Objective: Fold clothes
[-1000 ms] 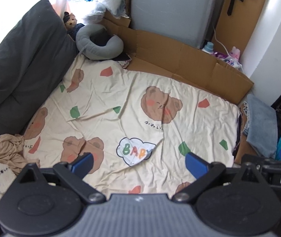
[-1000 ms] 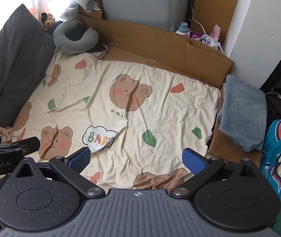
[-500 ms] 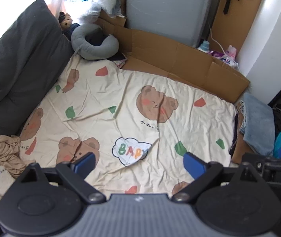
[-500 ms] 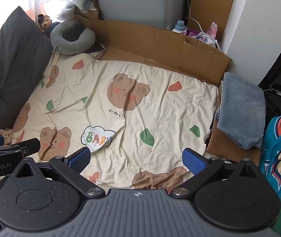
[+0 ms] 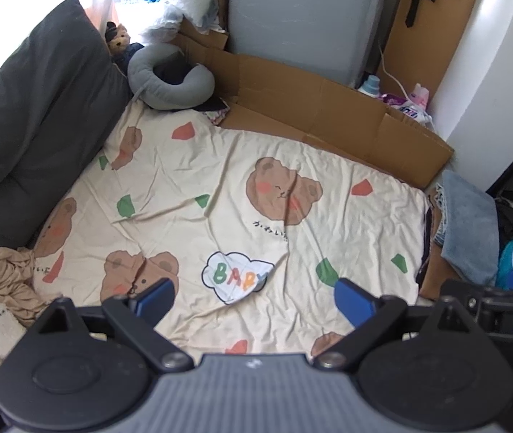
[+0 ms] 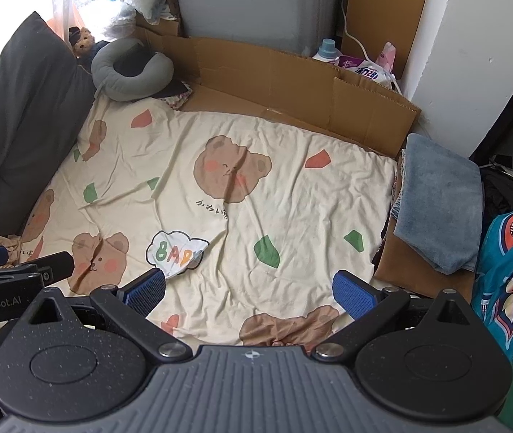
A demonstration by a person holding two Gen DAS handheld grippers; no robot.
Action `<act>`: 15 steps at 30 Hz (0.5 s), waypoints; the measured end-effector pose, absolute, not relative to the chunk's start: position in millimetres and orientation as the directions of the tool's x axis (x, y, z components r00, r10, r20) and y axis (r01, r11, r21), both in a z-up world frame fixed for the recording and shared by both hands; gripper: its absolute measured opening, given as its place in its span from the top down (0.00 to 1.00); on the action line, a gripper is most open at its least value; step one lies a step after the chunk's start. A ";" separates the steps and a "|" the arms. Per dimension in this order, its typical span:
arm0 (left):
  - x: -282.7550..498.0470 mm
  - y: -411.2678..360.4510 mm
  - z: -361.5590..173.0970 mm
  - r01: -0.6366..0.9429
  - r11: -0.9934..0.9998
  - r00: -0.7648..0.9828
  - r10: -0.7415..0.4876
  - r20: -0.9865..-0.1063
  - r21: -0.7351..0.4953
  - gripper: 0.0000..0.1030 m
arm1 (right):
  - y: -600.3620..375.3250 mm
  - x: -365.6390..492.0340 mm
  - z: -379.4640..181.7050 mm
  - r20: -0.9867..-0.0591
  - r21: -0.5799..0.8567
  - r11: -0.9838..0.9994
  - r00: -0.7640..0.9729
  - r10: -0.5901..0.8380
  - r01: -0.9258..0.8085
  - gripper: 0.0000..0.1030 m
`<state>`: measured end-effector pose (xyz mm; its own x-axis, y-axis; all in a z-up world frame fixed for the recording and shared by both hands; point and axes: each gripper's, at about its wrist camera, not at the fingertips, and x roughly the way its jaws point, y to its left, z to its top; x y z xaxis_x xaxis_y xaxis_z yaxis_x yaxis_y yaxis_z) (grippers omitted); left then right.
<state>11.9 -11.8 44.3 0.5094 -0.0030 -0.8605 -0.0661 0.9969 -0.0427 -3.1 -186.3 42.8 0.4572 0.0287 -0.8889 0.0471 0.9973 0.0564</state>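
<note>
We see a crumpled tan garment [image 5: 2, 276] lying at the near left edge of the bear-print sheet [image 5: 220, 166], beside a dark cushion [image 5: 29, 115]. A folded blue-grey cloth [image 6: 440, 202] rests off the sheet's right edge. Cardboard [image 6: 292, 83] walls the far side, and a grey neck pillow [image 5: 170, 83] sits in the far left corner. Our left gripper [image 5: 253, 297] and right gripper [image 6: 251, 290] hover over the sheet's near edge, jaws wide apart, holding nothing. The sheet's middle lies bare.
</note>
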 end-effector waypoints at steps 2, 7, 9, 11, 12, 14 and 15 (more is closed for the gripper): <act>12.0 -11.3 44.1 -0.066 0.997 0.509 -0.006 -0.861 -0.046 0.06 | -186.7 -3.4 42.4 -0.889 0.055 0.997 0.457 0.027 0.047 0.01; 11.6 -10.5 43.9 -0.069 0.996 0.508 -0.007 -0.862 -0.048 0.06 | -186.6 -3.8 42.4 -0.890 0.052 0.998 0.456 0.026 0.045 0.01; 11.5 -11.1 44.0 -0.068 0.997 0.508 -0.003 -0.861 -0.044 0.06 | -186.4 -3.7 42.7 -0.890 0.051 0.998 0.456 0.025 0.045 0.01; 11.0 -11.9 44.0 -0.068 0.997 0.509 -0.001 -0.861 -0.042 0.06 | -186.3 -3.4 43.0 -0.889 0.050 0.998 0.457 0.024 0.045 0.01; 11.1 -11.7 43.9 -0.069 0.997 0.509 -0.001 -0.861 -0.042 0.06 | -186.1 -3.5 43.1 -0.889 0.049 0.998 0.457 0.023 0.046 0.01; 10.8 -11.8 43.9 -0.073 0.996 0.508 0.000 -0.861 -0.043 0.06 | -186.2 -3.6 43.1 -0.889 0.048 0.998 0.458 0.021 0.046 0.01; 10.7 -11.8 43.8 -0.074 0.996 0.508 0.000 -0.862 -0.043 0.06 | -186.3 -3.7 43.1 -0.888 0.047 0.998 0.459 0.021 0.046 0.01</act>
